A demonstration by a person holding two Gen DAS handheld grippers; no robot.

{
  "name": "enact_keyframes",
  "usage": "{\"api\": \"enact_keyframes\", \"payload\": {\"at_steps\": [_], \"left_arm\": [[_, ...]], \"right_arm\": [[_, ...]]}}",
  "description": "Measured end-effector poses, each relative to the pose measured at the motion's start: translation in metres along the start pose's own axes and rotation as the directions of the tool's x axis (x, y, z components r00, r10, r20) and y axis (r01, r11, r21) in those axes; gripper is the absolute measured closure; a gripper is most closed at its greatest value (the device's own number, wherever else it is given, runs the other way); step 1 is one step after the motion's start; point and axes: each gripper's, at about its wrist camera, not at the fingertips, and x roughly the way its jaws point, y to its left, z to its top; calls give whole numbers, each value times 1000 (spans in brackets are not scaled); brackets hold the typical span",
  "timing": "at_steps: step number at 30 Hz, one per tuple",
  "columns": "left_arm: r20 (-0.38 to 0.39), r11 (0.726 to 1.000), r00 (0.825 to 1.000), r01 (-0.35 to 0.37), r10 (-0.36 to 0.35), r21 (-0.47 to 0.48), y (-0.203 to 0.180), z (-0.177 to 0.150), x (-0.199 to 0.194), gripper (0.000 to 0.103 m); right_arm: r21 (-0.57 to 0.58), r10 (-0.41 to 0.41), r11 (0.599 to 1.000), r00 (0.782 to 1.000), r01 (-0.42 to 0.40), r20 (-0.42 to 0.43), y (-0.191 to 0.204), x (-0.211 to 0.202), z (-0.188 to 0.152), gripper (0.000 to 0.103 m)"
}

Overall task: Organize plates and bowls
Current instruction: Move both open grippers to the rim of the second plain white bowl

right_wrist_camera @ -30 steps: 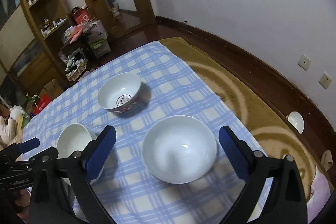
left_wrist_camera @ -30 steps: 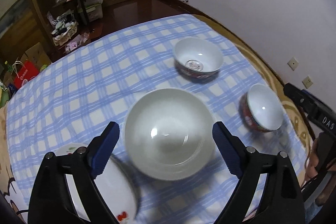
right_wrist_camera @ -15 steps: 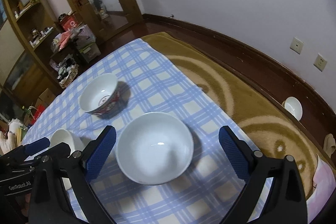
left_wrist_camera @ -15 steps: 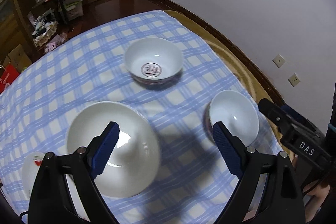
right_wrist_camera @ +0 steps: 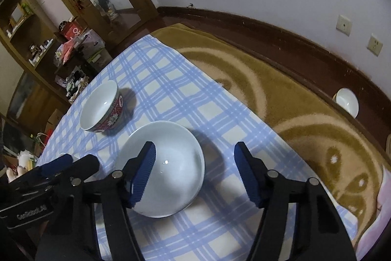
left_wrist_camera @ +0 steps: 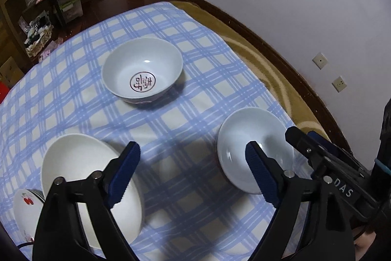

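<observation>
Three bowls stand on the blue checked tablecloth (left_wrist_camera: 185, 114): a bowl with a red emblem inside (left_wrist_camera: 143, 70), a plain white bowl (left_wrist_camera: 254, 146) and a large shallow white bowl (left_wrist_camera: 80, 177). My left gripper (left_wrist_camera: 193, 173) hovers over the cloth between the large bowl and the plain one, jaws closing, mostly bare cloth between them. My right gripper (right_wrist_camera: 195, 175) hangs over the plain white bowl (right_wrist_camera: 171, 163), jaws closing. Its left finger (right_wrist_camera: 143, 175) is over the bowl's inside and the other is outside the right rim, neither touching. The red-patterned bowl (right_wrist_camera: 101, 111) sits behind.
A small plate with a red cherry print (left_wrist_camera: 24, 212) lies partly under the large bowl at the left. A brown patterned blanket (right_wrist_camera: 305, 119) borders the cloth on the right. Another small white bowl (right_wrist_camera: 347, 102) sits by the dark baseboard. Shelves and boxes stand beyond the far edge.
My left gripper moved right, off the large bowl and toward the plain white one, its jaws a little narrower. The right gripper sank closer to the plain bowl and its jaws narrowed clearly.
</observation>
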Motion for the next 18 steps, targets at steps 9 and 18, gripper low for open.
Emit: {"api": "enact_keyframes", "payload": {"at_steps": [9,18], "left_arm": [[-96,999,995,7,-3,38,-14,3,30,50],[-169,999,985,19,-27,-50,-7,2,60,71]], "right_arm": [[58,99,994,993,-95,-71,-12,18,-3,77],[64,103,993,990,-97,-101,-16,30,-5,87]]}}
